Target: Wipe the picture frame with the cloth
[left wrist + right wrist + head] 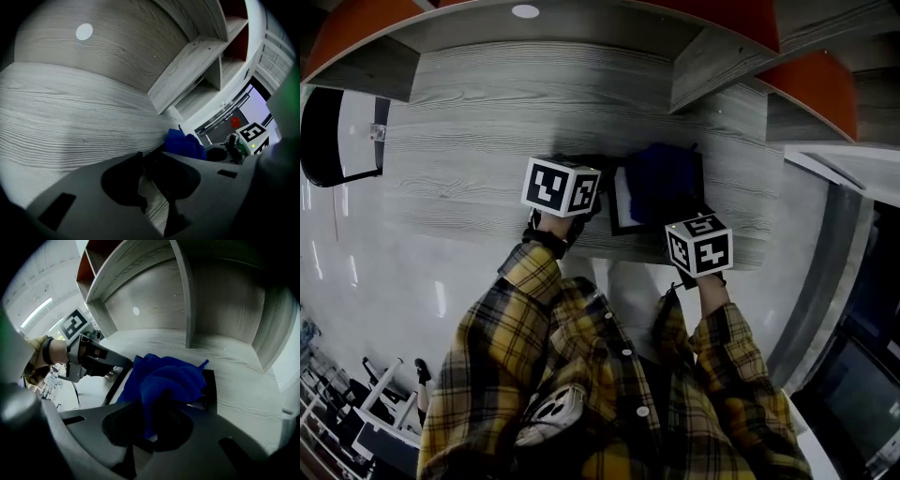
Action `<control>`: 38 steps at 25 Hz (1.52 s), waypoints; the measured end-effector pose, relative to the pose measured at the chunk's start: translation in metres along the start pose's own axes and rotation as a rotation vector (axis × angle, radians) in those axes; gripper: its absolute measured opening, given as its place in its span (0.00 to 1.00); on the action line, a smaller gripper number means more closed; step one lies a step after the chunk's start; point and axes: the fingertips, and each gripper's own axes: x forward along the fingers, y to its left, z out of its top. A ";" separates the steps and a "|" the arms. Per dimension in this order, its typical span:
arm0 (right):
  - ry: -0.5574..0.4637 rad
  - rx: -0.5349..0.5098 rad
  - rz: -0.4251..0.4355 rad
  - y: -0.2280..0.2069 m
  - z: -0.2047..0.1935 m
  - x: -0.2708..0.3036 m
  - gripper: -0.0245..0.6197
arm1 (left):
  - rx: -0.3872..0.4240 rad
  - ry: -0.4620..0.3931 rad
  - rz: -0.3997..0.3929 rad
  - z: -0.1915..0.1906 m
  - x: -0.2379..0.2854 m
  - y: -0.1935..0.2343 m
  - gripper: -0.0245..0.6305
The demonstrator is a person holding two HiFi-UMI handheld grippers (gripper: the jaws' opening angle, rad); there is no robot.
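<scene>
The black picture frame (623, 227) lies flat on the grey wooden desk (469, 178) near its front edge. A crumpled blue cloth (664, 176) rests on top of it and hides most of the glass. My right gripper (150, 423) is shut on the near part of the cloth (164, 378), pressing it onto the frame (211, 386). My left gripper (150, 160) grips the frame's left edge (158, 151), which runs as a dark strip between its jaws. From the right gripper view, the left gripper (107, 363) reaches that edge from the left.
An upright shelf divider (186, 296) and open cubbies (213, 70) stand behind the frame. Orange panels (811, 80) sit above the shelves. A white round cap (525, 11) is in the back panel. The desk's front edge (487, 234) drops to a glossy floor.
</scene>
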 end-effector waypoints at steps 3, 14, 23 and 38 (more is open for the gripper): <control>0.021 0.013 0.016 0.005 -0.017 -0.009 0.11 | 0.002 -0.002 0.002 0.000 0.000 0.000 0.19; 0.058 0.057 0.036 0.012 -0.060 -0.037 0.11 | -0.007 -0.016 0.008 0.000 0.001 0.001 0.19; -0.265 0.090 0.062 0.022 0.015 -0.106 0.11 | -0.025 -0.111 0.021 0.014 -0.029 0.000 0.19; -0.748 -0.096 0.063 0.063 0.145 -0.255 0.11 | 0.344 -0.379 -0.254 0.102 -0.181 -0.158 0.05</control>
